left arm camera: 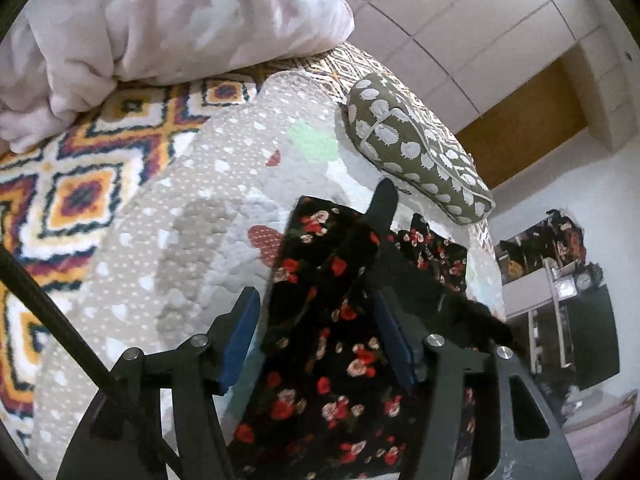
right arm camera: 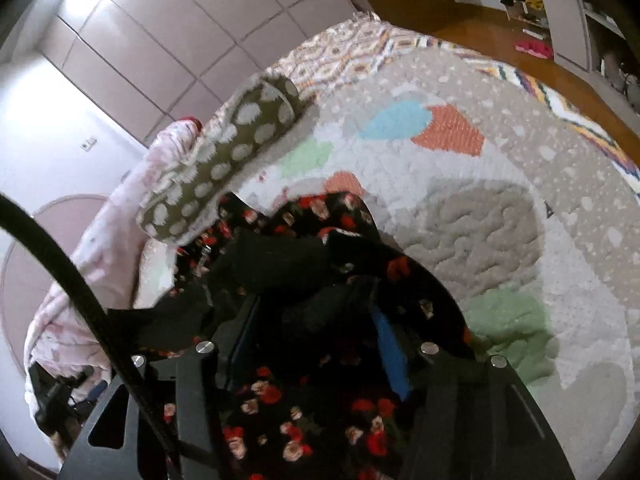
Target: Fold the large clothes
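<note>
A black garment with red and white flowers lies on the quilted bedspread. My left gripper stands over it with its blue pads wide apart, the cloth running between them untouched. In the right wrist view the same garment is bunched up around my right gripper. One blue pad shows, the other is hidden by dark cloth, so I cannot tell how the jaws stand.
An olive cushion with white spots lies just beyond the garment; it also shows in the right wrist view. A pink duvet is heaped at the far left. A patterned blanket covers the bed. Wooden floor lies beyond the bed.
</note>
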{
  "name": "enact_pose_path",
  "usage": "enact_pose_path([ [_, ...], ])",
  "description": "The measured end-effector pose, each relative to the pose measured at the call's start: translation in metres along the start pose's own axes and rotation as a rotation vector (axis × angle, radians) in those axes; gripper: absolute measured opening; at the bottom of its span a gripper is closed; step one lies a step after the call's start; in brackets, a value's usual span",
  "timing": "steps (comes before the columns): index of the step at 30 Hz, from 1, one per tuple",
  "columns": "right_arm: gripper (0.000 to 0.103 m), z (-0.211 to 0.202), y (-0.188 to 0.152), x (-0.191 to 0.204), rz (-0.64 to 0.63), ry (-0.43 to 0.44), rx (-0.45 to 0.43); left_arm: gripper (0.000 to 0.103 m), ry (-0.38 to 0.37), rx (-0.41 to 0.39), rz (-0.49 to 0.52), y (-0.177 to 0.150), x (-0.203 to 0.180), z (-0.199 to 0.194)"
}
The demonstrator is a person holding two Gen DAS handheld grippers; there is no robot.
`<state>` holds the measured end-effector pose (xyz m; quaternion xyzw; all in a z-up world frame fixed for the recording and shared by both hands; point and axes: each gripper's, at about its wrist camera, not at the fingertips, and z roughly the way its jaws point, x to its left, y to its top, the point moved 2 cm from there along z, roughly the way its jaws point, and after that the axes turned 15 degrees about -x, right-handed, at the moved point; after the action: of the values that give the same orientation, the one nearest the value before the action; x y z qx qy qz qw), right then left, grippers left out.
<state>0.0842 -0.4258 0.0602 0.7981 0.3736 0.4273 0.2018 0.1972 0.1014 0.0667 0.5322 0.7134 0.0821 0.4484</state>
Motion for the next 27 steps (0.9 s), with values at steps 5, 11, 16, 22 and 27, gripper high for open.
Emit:
enact_pose_path([
  [5, 0.063, -0.029, 0.013, 0.010, -0.064, 0.001, -0.091, 0.061, 0.033, 0.015, 0.104, -0.021, -0.008, -0.012],
  [11, 0.047, -0.040, 0.001, 0.027, -0.178, 0.018, -0.056, 0.061, 0.111, 0.048, 0.270, -0.061, -0.015, -0.008],
  [16, 0.036, 0.009, -0.030, 0.046, -0.318, 0.033, 0.133, 0.062, 0.199, 0.070, 0.363, -0.080, -0.013, 0.012],
  [22, 0.034, 0.078, -0.013, 0.039, -0.407, -0.125, 0.082, 0.073, 0.186, 0.089, 0.299, -0.079, 0.006, 0.035],
  [27, 0.034, 0.111, 0.013, 0.028, -0.316, -0.191, 0.077, 0.075, 0.147, 0.078, 0.259, -0.079, 0.013, 0.035],
])
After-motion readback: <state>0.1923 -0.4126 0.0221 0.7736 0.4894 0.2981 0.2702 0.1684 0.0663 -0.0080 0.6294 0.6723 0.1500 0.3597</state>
